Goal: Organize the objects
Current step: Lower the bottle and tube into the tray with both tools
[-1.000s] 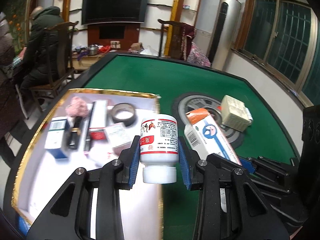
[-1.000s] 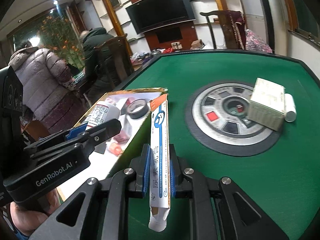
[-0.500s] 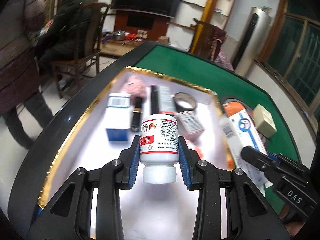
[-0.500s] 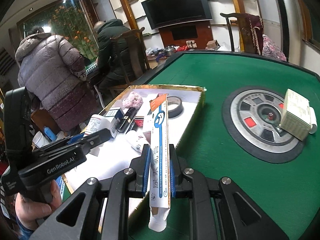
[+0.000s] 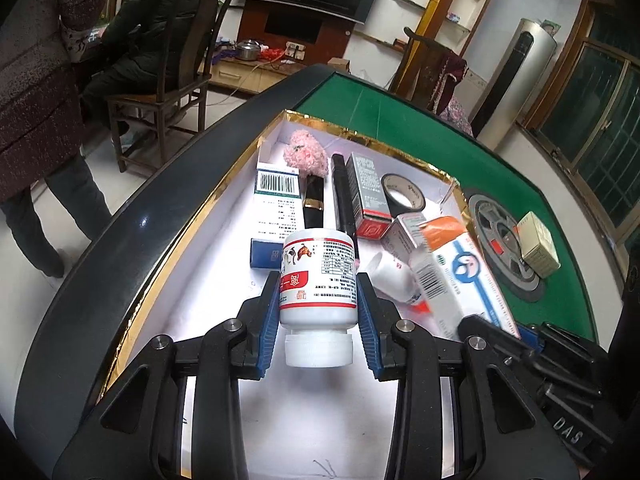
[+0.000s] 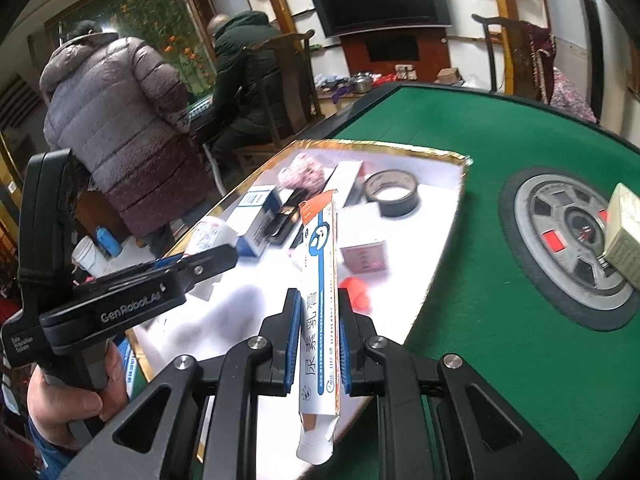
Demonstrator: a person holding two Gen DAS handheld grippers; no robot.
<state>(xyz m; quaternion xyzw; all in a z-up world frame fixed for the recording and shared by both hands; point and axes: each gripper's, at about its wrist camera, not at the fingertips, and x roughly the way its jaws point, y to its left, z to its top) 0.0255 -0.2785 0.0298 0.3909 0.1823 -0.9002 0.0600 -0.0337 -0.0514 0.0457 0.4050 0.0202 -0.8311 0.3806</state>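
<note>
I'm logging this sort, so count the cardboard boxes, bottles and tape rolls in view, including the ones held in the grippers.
Box: 5
Bottle: 2
Tape roll: 1
Total: 8

Bare white tray floor (image 5: 208,304) lying open at six o'clock, boxes (image 5: 276,208) and tape roll (image 5: 402,200) crowding twelve o'clock.
</note>
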